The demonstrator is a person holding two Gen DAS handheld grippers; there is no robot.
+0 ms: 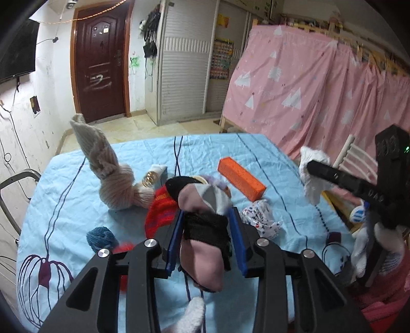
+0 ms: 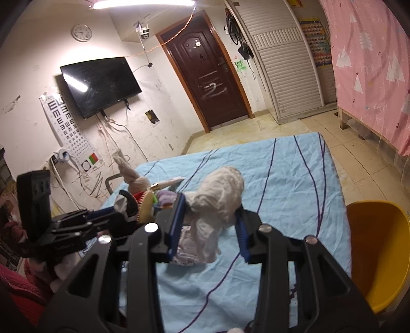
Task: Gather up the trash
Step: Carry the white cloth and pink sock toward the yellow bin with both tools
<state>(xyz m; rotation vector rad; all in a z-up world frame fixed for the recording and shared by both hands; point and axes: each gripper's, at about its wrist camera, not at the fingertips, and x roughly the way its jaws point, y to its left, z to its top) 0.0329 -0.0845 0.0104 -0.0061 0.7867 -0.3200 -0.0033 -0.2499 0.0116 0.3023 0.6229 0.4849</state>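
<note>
Right wrist view had my right gripper (image 2: 208, 225) clamped on crumpled tissue (image 2: 220, 194), yellow bin (image 2: 379, 256) beside, wrappers left.

Indoor artificial light, fairly bright but uneven. In the right wrist view a ceiling lamp (image 2: 143, 3) at the top edge burns out to white and throws a hot patch on the near wall; its streak glares off the dark television (image 2: 101, 85). The left wrist view is cooler and flatter, with soft shadows under the things on the blue cloth (image 1: 269, 153). Both pictures bow strongly at the rim, with black corners and bent door frames. Close black gripper bodies are slightly soft, and the far room is grainy
</note>
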